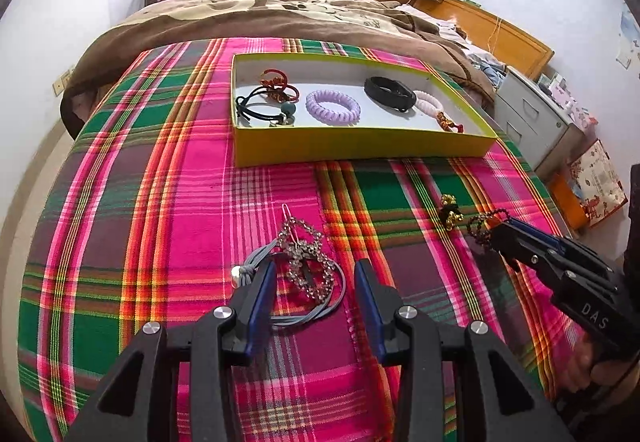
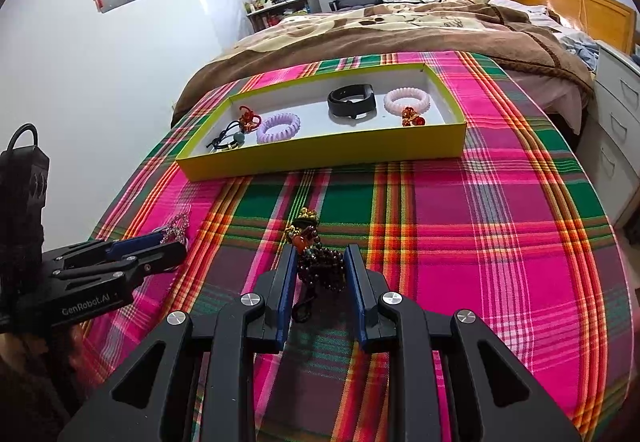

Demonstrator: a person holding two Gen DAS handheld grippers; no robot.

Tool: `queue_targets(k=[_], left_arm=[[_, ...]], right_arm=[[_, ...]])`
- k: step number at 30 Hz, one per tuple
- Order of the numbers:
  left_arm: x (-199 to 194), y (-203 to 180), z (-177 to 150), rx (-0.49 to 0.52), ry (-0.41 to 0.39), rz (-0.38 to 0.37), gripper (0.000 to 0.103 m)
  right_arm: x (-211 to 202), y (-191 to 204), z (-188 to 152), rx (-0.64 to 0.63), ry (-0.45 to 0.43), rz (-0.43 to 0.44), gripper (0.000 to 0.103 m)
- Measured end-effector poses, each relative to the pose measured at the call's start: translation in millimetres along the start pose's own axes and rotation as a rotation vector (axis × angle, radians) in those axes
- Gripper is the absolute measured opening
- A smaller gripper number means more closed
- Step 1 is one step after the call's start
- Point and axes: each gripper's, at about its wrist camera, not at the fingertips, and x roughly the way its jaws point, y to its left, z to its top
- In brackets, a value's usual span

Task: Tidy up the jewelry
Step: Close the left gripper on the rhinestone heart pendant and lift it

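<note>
Left gripper (image 1: 316,282) jaws spread wide, straddling rhinestone clip (image 1: 306,262) and grey cord loop (image 1: 320,306) on plaid cloth (image 1: 160,202). Right gripper (image 2: 320,270) jaws open around dark bead bracelet (image 2: 322,270), unclamped. Yellow box (image 2: 320,154) beyond, already holding hair ties, bands.

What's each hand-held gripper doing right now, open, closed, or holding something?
Left hand-held gripper: open, fingers either side of the rhinestone hair clip, nothing held.
Right hand-held gripper: open, fingers flanking the dark bead bracelet, not clamped.
</note>
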Motion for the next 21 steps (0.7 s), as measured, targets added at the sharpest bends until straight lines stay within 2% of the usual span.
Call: queue_targets(k=[6, 8, 21], left_arm=[[6.6, -3.4, 5.5, -0.005, -0.018, 0.049, 0.038], [7.3, -4.2, 6.5, 0.0, -0.019, 0.073, 0.027], [0.7, -1.6, 4.9, -0.006, -0.047, 0.052, 0.026]], right_arm=[[0.8, 1.7, -0.7, -0.008, 0.005, 0.009, 0.025], [0.9, 1.3, -1.3, -0.01, 0.007, 0.009, 0.025], [-2.0, -3.3, 0.0, 0.004, -0.004, 0.011, 0.025]])
